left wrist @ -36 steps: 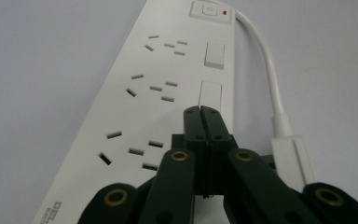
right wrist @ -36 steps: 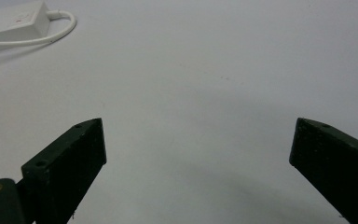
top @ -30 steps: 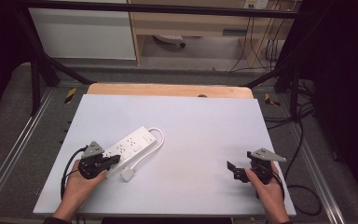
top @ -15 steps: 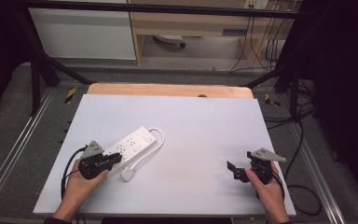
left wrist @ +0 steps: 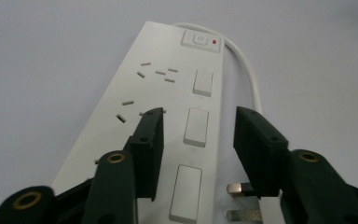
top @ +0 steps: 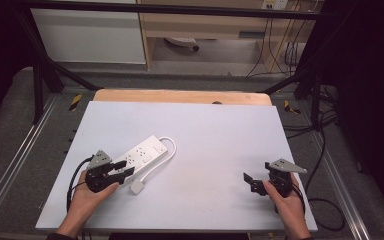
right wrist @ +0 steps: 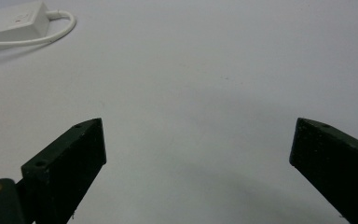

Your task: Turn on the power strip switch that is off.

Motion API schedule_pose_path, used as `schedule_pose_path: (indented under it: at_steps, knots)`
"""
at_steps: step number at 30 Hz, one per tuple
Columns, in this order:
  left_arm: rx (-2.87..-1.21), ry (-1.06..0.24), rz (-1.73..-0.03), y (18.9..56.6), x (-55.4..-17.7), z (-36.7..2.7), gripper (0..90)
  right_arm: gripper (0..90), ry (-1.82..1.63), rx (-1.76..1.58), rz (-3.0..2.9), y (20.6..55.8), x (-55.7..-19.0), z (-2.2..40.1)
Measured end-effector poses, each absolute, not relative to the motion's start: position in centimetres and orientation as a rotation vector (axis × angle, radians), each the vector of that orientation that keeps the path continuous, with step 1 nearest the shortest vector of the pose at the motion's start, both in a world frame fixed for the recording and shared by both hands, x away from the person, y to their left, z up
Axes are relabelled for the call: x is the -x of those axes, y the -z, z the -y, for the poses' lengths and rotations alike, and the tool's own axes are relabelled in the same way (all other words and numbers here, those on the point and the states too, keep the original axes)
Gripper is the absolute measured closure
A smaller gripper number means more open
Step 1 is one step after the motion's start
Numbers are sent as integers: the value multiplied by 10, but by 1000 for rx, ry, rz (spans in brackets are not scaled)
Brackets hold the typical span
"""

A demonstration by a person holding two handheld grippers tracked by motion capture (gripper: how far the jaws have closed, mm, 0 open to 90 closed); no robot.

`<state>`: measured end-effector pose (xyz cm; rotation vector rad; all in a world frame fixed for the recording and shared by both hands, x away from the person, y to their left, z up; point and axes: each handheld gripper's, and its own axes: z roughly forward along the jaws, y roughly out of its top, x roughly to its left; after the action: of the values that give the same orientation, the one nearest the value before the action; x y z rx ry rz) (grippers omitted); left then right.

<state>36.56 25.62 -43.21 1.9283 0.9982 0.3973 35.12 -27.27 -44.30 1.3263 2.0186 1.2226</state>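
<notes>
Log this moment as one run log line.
left gripper: jaws just opening, over power strip, nothing gripped | right gripper: open over bare table | plug: beside strip, unplugged

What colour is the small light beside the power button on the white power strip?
Red. The light sits beside the button at the power strip's far end, clearest in the left gripper view.

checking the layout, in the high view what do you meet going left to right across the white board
left gripper → power strip → bare stretch of the white board → right gripper. The strip's plug sits below the strip, overlapping it left to right, so it is left out.
</notes>
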Motion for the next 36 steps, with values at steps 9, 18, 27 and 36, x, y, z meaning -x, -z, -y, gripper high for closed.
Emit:
schedule_pose_path:
  at_steps: [9,18,27,36]
  knots:
    - [-1912,-386,-1010,432,-367,-254,307,40,-1222,-1327,-2020,443,-351,273]
    - [-1876,-383,-1033,432,-368,-252,102,39,-1223,-1325,-2022,443,-351,272]
    - [-1840,-414,-1027,430,-367,-253,86,37,-1223,-1327,-2024,443,-352,272]
    - [-1786,-443,-1021,427,-367,-257,85,34,-1226,-1322,-2025,443,-352,272]
